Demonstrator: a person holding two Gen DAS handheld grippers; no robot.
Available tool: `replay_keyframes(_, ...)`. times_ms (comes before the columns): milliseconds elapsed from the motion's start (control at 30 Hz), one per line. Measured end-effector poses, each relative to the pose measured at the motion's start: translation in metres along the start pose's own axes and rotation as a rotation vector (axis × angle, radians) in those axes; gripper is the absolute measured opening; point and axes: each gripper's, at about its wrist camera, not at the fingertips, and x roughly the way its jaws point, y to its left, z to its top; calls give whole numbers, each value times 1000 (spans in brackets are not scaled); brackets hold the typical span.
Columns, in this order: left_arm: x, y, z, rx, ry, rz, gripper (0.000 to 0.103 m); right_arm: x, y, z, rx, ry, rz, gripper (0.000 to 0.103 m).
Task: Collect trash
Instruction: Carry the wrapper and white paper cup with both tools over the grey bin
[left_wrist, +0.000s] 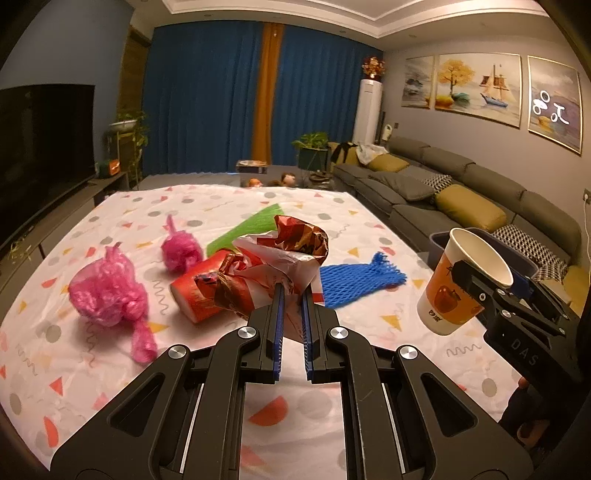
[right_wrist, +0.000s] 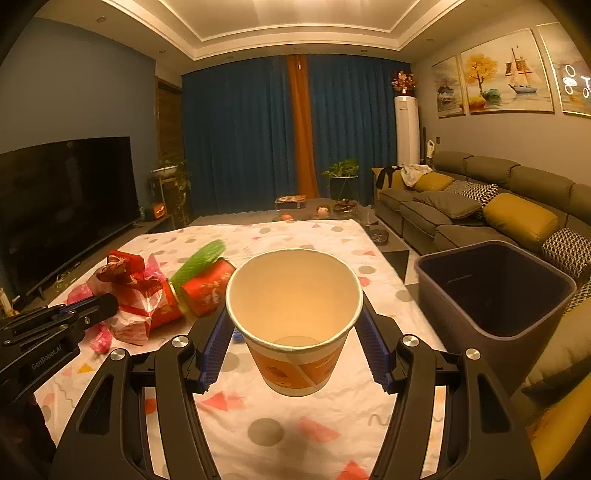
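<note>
Your right gripper (right_wrist: 293, 325) grips an empty paper cup (right_wrist: 293, 314), its jaws spread wide on the cup's orange printed wall, raised above the desk (right_wrist: 280, 424) just left of the dark trash bin (right_wrist: 495, 295); nothing can be made out inside the bin. The lettering on the cup is too small to read. Your left gripper (left_wrist: 291, 295) is nearly closed, pinching a crumpled red-and-white wrapper (left_wrist: 273, 266) with illegible print. Its body reads "GenRobot.AI" in the right wrist view; the right gripper's reads "DAS". On the patterned cloth lie a red can (left_wrist: 194, 295), two pink plastic bags (left_wrist: 107, 291), a green foam net (left_wrist: 243, 229) and a blue foam net (left_wrist: 360, 280).
</note>
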Motion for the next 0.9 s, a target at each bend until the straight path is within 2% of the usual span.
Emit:
replay_keyframes(233,11,-26,4,31,4,-37,8,-2,-20,0,-1,-11,-39,62)
replay_keyframes(433,25,-58,10,69,5,-108,8,-4,-45,5,-4,-28,-97,62)
replay_keyframes(900,66,-144,35,147,-9,-262,8,2,-135,20,54,-82,-283,62)
